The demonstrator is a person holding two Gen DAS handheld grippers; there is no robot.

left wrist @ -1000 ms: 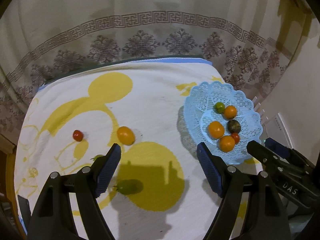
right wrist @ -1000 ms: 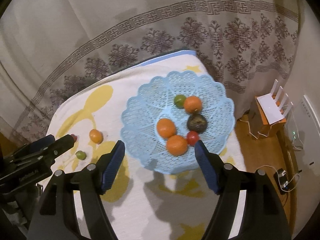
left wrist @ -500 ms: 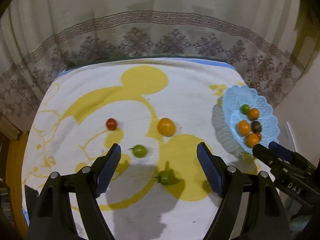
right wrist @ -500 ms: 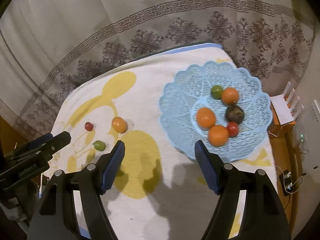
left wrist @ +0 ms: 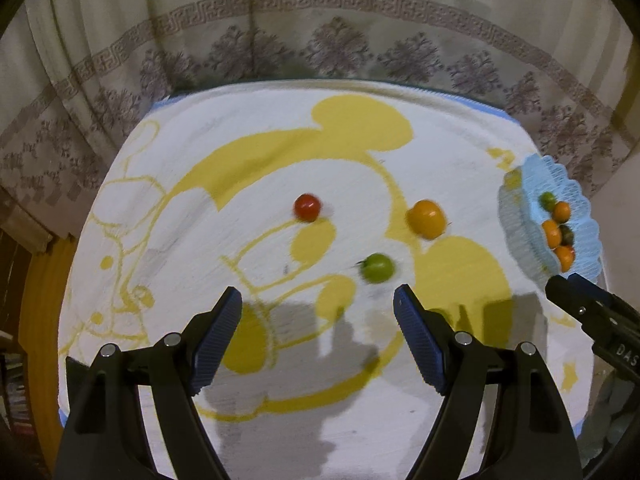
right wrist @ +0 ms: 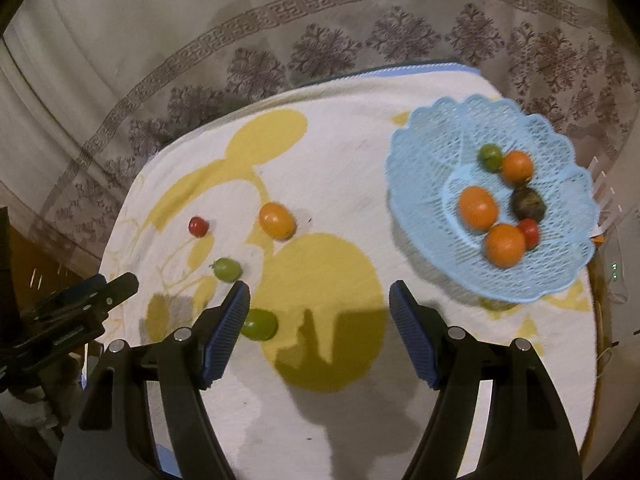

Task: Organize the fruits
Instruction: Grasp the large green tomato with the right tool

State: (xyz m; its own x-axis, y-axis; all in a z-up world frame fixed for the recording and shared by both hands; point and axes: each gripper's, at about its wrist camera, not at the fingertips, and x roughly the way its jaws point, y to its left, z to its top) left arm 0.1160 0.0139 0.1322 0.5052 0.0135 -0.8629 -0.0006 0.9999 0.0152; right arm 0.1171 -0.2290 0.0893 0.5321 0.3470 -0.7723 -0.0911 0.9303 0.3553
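Note:
A light blue lace basket (right wrist: 424, 148) sits on the right of the towel-covered table and holds several fruits. It shows at the right edge of the left wrist view (left wrist: 588, 216). Loose on the towel lie a red tomato (left wrist: 307, 207) (right wrist: 198, 226), an orange fruit (left wrist: 426, 219) (right wrist: 277, 220), a green fruit (left wrist: 376, 267) (right wrist: 227, 269) and a second green fruit (right wrist: 260, 324). My left gripper (left wrist: 318, 306) is open and empty above the towel, short of the green fruit. My right gripper (right wrist: 319, 302) is open and empty, left of the basket.
The table carries a white towel (left wrist: 256, 120) with a yellow cartoon print. A patterned curtain (left wrist: 320, 32) hangs behind it. The towel's edges drop off on the left and right. A white router (right wrist: 604, 196) stands beyond the basket.
Both grippers have swung left. The basket has slid toward the right of both views and the loose fruits have come toward the centre. Both stay open and empty.

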